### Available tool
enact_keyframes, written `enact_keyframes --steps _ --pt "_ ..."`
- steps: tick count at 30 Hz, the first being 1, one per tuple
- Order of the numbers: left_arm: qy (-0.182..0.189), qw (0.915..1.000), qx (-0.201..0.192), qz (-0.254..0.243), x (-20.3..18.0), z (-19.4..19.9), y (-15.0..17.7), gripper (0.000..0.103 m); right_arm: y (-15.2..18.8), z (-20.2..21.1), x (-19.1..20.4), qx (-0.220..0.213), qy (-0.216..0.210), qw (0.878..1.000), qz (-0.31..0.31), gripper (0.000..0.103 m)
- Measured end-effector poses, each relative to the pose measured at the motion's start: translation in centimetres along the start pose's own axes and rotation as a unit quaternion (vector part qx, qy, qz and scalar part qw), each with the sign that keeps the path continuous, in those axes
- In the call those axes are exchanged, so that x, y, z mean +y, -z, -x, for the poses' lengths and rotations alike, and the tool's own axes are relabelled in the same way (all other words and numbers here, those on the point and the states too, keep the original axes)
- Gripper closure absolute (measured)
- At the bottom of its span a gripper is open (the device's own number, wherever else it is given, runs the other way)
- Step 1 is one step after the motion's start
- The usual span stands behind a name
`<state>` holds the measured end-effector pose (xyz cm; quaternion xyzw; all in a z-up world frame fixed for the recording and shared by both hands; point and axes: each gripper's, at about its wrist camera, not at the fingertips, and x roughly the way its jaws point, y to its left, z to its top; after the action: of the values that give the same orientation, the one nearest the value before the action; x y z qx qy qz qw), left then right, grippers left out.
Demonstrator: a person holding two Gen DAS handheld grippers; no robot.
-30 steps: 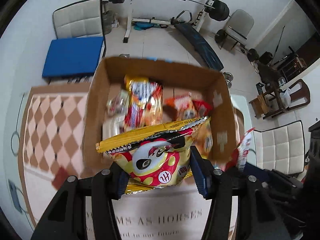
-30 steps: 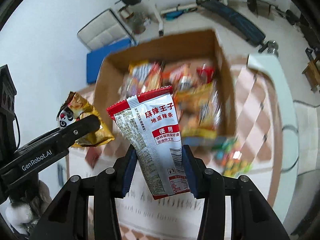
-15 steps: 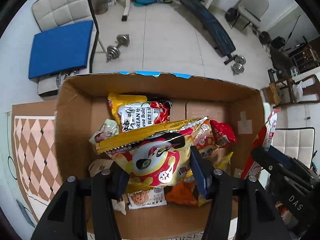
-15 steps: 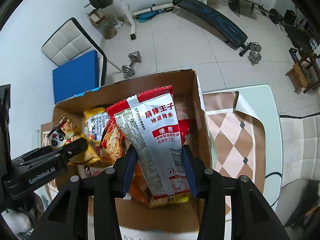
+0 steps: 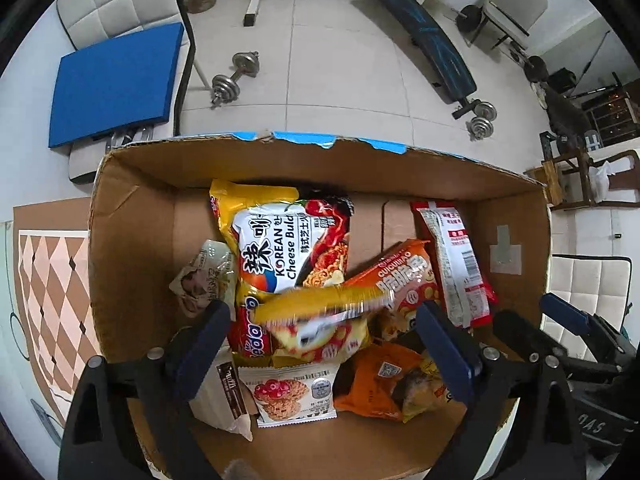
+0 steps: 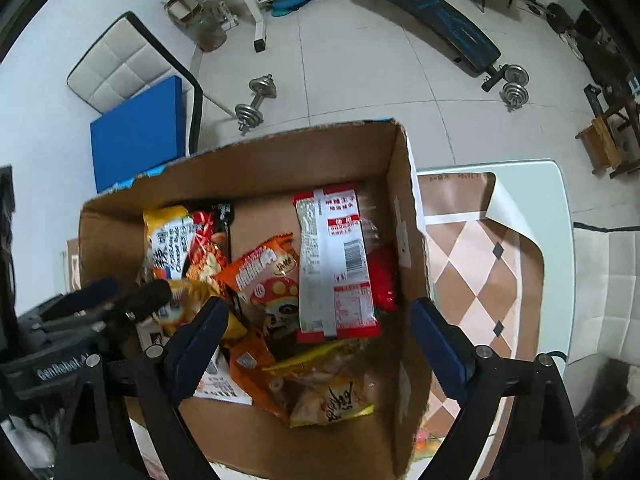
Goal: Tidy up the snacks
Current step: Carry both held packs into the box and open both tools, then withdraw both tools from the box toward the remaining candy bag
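An open cardboard box (image 5: 132, 240) (image 6: 280, 168) holds several snack packets, among them a Korean cheese noodle pack (image 5: 288, 248). My left gripper (image 5: 324, 344) hangs over the box with its jaws opening. A yellow panda bag (image 5: 320, 316), blurred, drops free between its fingers. My right gripper (image 6: 320, 320) is also above the box, jaws opening. A red-and-white spicy strip packet (image 6: 336, 268) (image 5: 456, 264) lies loose on the pile under it, touching neither pad. Each gripper shows at the edge of the other's view.
The box stands on a table with a brown diamond-pattern cloth (image 6: 480, 272) (image 5: 48, 280). Beyond it on the tiled floor are a dumbbell (image 5: 236, 76), a blue mat (image 5: 116, 84), a white chair (image 6: 120, 68) and a weight bench (image 5: 432, 40).
Both grippers came over the box and sank towards it, then opened. The panda bag left the left jaws; the red-and-white packet left the right jaws and landed in the box.
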<state>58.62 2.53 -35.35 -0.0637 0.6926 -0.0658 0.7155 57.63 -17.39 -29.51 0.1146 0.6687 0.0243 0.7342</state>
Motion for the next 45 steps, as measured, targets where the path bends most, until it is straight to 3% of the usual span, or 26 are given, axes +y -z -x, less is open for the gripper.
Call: enact_keyframes --steps 7,10,15,28,32,39,45 --pt "-0.014 0.9994 -0.032 -0.001 -0.2 2.1 2.0 0.008 2.5 1.7 0.8 -0.012 0.009 1.0 0.027 0.007" --pt "-0.029 0.9975 -0.064 -0.005 -0.5 3.9 3.6 0.008 3.9 2.9 1.2 -0.029 0.02 0.998 0.043 0.005" --pt "-0.054 0.9908 -0.124 0.002 -0.2 6.8 7.3 0.008 7.1 5.6 1.6 -0.069 0.033 0.996 0.052 0.005" --pt "-0.067 0.9758 -0.208 -0.005 -0.6 11.9 17.2 0.008 16.3 11.1 2.0 -0.14 0.037 0.987 0.072 0.005" --pt "-0.074 0.9691 -0.235 -0.009 -1.3 13.4 20.0 0.008 19.2 12.6 1.2 -0.155 0.022 0.985 0.067 0.005" --pt "-0.073 0.9679 -0.24 0.009 -1.3 12.2 23.7 0.008 22.7 12.3 -2.4 -0.139 0.0 0.99 0.032 0.005" --pt "-0.075 0.9807 -0.177 0.035 -0.3 6.3 25.3 0.008 23.3 6.4 -7.2 -0.074 0.013 0.997 -0.012 0.005"
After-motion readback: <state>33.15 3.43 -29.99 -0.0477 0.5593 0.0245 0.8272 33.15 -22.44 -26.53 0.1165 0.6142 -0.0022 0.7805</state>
